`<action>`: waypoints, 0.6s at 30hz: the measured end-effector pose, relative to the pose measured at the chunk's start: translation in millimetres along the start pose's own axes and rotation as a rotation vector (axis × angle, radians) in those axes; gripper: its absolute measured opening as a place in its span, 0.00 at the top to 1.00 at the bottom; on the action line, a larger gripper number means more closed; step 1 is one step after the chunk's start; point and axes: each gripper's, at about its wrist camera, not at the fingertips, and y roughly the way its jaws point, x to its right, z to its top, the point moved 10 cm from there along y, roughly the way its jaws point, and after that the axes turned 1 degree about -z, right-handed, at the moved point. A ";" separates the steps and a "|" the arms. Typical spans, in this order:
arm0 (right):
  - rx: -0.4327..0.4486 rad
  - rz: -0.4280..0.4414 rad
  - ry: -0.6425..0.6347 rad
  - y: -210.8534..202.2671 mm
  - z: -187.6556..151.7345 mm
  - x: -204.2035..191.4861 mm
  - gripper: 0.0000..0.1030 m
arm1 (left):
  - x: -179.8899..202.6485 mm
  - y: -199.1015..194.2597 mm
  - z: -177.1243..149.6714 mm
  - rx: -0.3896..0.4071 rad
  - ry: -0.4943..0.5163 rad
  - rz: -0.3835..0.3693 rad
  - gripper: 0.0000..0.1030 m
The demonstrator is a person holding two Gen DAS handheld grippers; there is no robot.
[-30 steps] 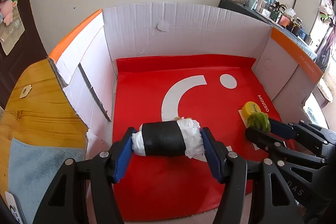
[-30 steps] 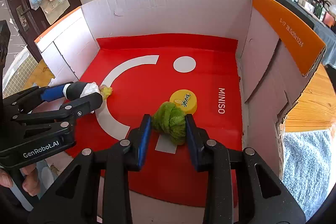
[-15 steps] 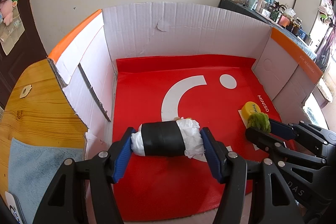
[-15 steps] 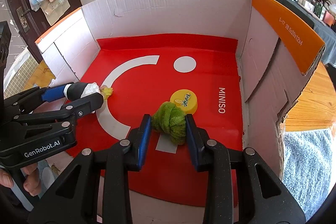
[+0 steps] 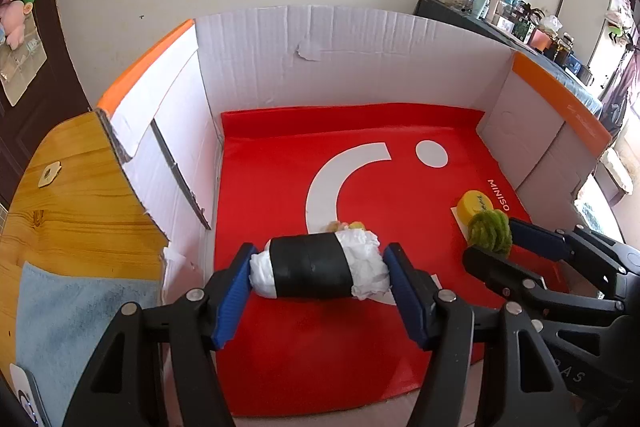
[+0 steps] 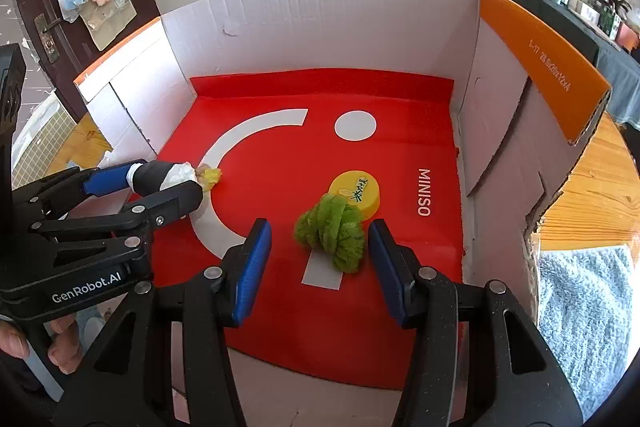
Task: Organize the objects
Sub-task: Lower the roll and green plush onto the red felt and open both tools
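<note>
On the left, the left gripper [image 5: 320,277] brackets a white roll wrapped in black tape [image 5: 318,265], its blue pads [image 5: 234,301] at either end; the left pad seems to touch, a sliver of gap shows at the right, so I cannot tell whether it is clamped. The roll sits low over the red mat [image 5: 280,187] inside the cardboard box [image 5: 340,63]. Only the right wrist view shows the white lettering "GenRobot.AI" on the left gripper's body [image 6: 86,291] and a person's fingers [image 6: 60,347] beneath it. The mat reads "MINISO" in both views. To the right, the right gripper [image 6: 320,259] has just been opening — its pads stand clear on both sides of the fuzzy green bundle [image 6: 332,233], which lies on the mat touching a yellow cap [image 6: 358,193]. The cap's dark print is unreadable; the box's orange flap [image 6: 548,67] carries small lettering too fine to read.
</note>
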 end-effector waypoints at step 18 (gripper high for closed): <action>0.022 0.000 -0.003 -13.1 -2.8 -1.9 0.45 | 2.8 -15.3 -3.0 0.025 0.005 0.004 0.28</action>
